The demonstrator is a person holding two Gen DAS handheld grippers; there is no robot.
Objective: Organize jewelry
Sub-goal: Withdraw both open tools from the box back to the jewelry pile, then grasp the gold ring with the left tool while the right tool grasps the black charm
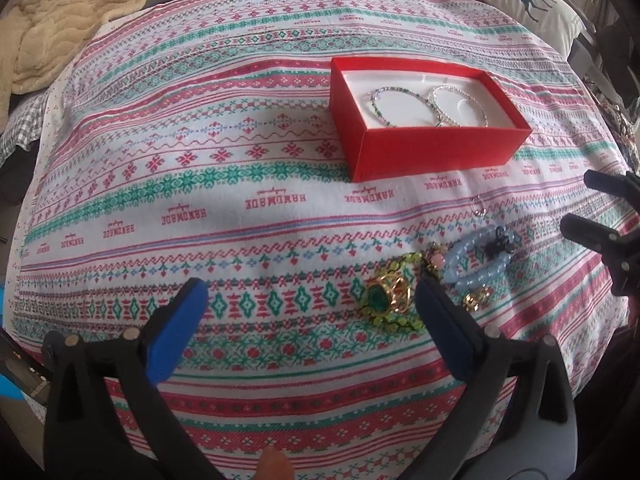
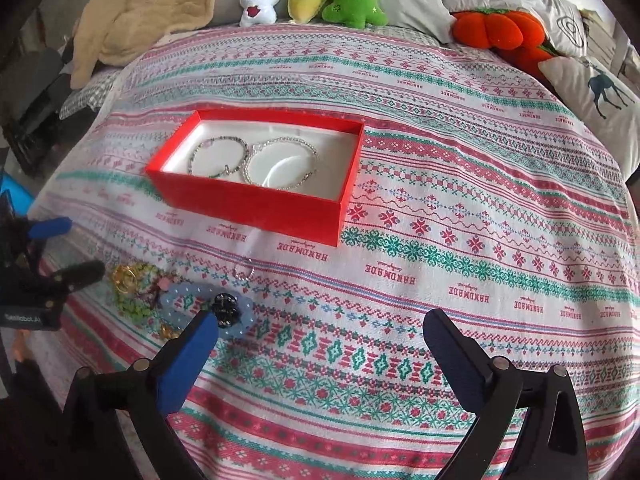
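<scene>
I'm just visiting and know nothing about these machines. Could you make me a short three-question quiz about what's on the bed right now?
1. True or false: the open red cardboard box already holds two beaded bracelets.
2. Which piece lies closest to the left gripper? A. the gold ring with a green stone B. the small silver ring C. the pale blue bead bracelet
3. Fill in: both the left gripper and the right gripper have their jaws ____.

Key: 1 true; 2 A; 3 open, with nothing held.
</scene>
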